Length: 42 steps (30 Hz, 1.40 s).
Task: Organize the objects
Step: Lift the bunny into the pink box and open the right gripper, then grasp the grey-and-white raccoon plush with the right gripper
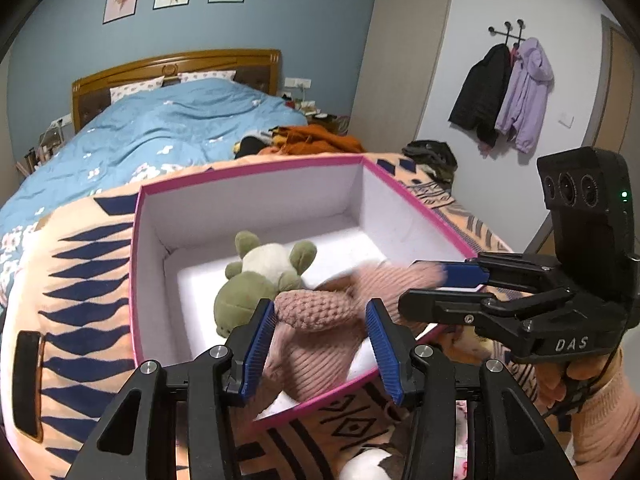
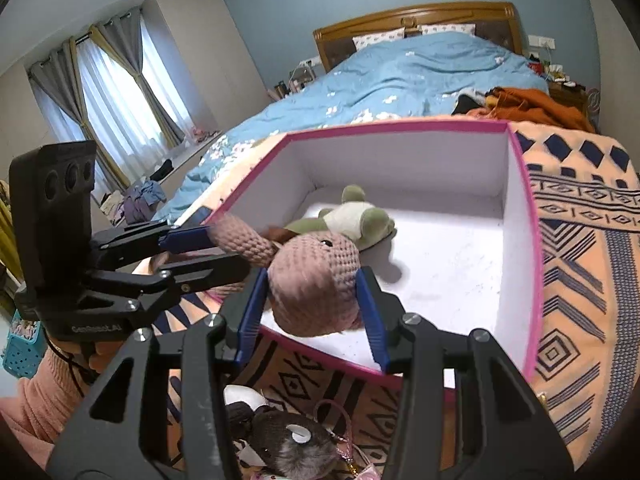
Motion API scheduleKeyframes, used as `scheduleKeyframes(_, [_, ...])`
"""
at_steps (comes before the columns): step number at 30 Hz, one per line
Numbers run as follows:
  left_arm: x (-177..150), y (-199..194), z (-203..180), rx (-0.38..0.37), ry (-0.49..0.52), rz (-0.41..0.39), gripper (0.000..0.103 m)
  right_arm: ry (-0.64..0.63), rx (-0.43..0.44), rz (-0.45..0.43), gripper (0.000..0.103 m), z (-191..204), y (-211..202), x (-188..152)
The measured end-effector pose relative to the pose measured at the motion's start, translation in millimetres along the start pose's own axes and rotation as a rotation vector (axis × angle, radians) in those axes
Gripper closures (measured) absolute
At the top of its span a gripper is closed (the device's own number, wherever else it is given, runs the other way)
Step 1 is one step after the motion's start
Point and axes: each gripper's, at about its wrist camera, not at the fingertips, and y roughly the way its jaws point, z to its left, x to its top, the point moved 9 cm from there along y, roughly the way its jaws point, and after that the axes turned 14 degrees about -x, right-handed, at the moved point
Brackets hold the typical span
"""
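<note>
Both grippers are gripping one pink knitted toy point(image 2: 316, 276) over the near edge of the box point(image 1: 256, 204), a pink-rimmed, white-lined carton sitting on an orange patterned blanket point(image 2: 580, 248). The right gripper point(image 2: 310, 308) is clamping the toy's head between its blue pads. The left gripper point(image 1: 320, 344) is closing on the toy's body, pads pressing its sides. A green toy point(image 1: 256, 276) is lying inside the box, touching the pink one. "DAS" is showing in white on the right gripper's housing; the lettering on the left one is too blurred to read.
</note>
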Motion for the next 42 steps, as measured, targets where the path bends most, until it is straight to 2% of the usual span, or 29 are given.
scheduleKeyframes(5, [-5, 4, 8, 0.018, -0.022, 0.012, 0.055, -0.023, -0.027, 0.035, 0.055, 2, 16, -7])
scheduleKeyframes(9, [-8, -4, 9, 0.029, -0.024, -0.015, 0.055, 0.002, -0.035, 0.041, 0.055, -7, 17, -10])
scheduleKeyframes(16, [-10, -22, 2, 0.030, -0.002, -0.076, 0.051, 0.013, -0.047, 0.009, 0.055, -13, -2, -11])
scheduleKeyframes(29, [-21, -57, -33, 0.007, 0.059, -0.159, 0.041, 0.027, -0.012, -0.055, 0.055, -9, -47, -22])
scheduleKeyframes(36, [-40, -59, -46, -0.007, 0.069, -0.150, 0.040, 0.023, 0.010, -0.050, 0.055, -5, -63, -41])
scheduleKeyframes(42, [-65, -48, -45, -0.017, 0.047, -0.098, 0.040, 0.023, 0.015, -0.009, 0.050, -5, -62, -66])
